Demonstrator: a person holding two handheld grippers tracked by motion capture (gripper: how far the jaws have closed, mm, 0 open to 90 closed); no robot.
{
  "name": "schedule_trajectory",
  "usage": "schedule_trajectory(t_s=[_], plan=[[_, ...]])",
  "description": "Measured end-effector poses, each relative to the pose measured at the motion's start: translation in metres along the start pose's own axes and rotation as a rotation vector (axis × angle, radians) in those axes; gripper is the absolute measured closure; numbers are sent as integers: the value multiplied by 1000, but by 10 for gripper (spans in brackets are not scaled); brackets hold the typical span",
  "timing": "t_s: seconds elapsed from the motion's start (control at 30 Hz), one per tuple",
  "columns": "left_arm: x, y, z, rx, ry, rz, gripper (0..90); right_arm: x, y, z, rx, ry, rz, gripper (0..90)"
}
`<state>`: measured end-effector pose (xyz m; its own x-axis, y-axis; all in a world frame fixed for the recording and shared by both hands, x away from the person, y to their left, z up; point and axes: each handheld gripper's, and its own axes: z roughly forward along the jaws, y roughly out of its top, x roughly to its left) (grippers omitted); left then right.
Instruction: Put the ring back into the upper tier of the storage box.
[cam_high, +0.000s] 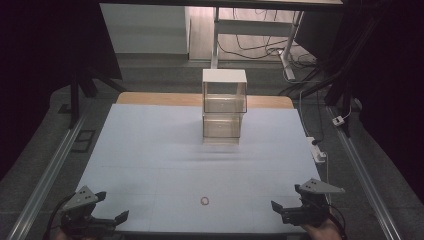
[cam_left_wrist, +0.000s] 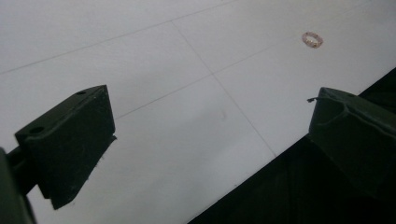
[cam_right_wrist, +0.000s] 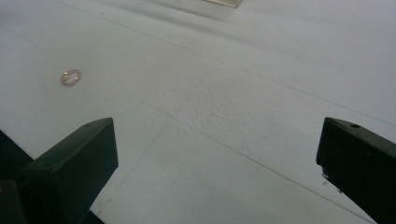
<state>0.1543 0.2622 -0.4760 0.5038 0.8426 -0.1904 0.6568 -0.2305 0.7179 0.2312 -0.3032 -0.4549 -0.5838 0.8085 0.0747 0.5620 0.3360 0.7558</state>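
The room is dark, w/ cables on the floor at the back. In front of me is the bench (cam_high: 150, 145), covered w/ a big white sheet that has thin lines on it.

Far back in the middle stand two clear boxes (cam_high: 224, 107), one stacked on top of the other, the top one w/ a white lid.

The small pink ring (cam_high: 205, 201) lies flat on the sheet, near the front edge & about in the middle, between my two tools. Nothing touches it. In the left gripper view I see the ring (cam_left_wrist: 312, 39) far up & to the right, well apart from the jaws. In the right gripper view the ring (cam_right_wrist: 71, 77) sits up & to the left, also well apart.

My left hand-held gripper (cam_high: 111, 207) is at the front left corner of the bench. Its jaws stand wide apart & hold nothing.

My right hand-held gripper (cam_high: 286, 197) is at the front right corner. Its jaws are wide too, nothing between them but white sheet.
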Motion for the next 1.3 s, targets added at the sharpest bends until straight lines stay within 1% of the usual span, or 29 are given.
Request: schedule_trajectory(t_s=[0.07, 0.1, 0.2, 0.3, 0.37, 0.5, 0.63, 0.83, 0.97, 1.13, 1.17, 1.3], plan=[[2, 0, 0, -3, -28, -6, 9, 0, 0, 0, 9, 8, 0, 0], [2, 0, 0, 0, -32, -7, 10, -1, 0, 1, 13, 15, -3, 0], [2, 0, 0, 5, -36, -4, 16, 0, 0, 1, 16, 23, -6, 0], [2, 1, 1, 11, -37, -2, 19, 0, 1, 2, 31, 29, -8, 0], [3, 1, 2, 17, -47, -3, 21, -1, 1, 3, 40, 41, 0, 0], [3, 1, 2, 22, -50, -3, 22, -1, 1, 4, 44, 43, 2, 0], [3, 1, 3, 30, -45, -2, 22, -1, 2, 4, 48, 54, -9, 0], [3, 0, 1, 8, -54, -13, 20, 0, 4, 6, 49, 72, -20, 0], [3, 0, 1, 7, -52, -20, 19, 0, 5, 7, 52, 77, -24, 0], [3, 0, 1, 11, -50, -19, 19, 2, 8, 10, 40, 110, -47, 0], [2, 0, 2, 13, -47, -18, 19, 3, 8, 10, 33, 113, -50, 0], [2, 1, 2, 16, -42, -20, 16, 5, 11, 12, 35, 124, -61, 0]])
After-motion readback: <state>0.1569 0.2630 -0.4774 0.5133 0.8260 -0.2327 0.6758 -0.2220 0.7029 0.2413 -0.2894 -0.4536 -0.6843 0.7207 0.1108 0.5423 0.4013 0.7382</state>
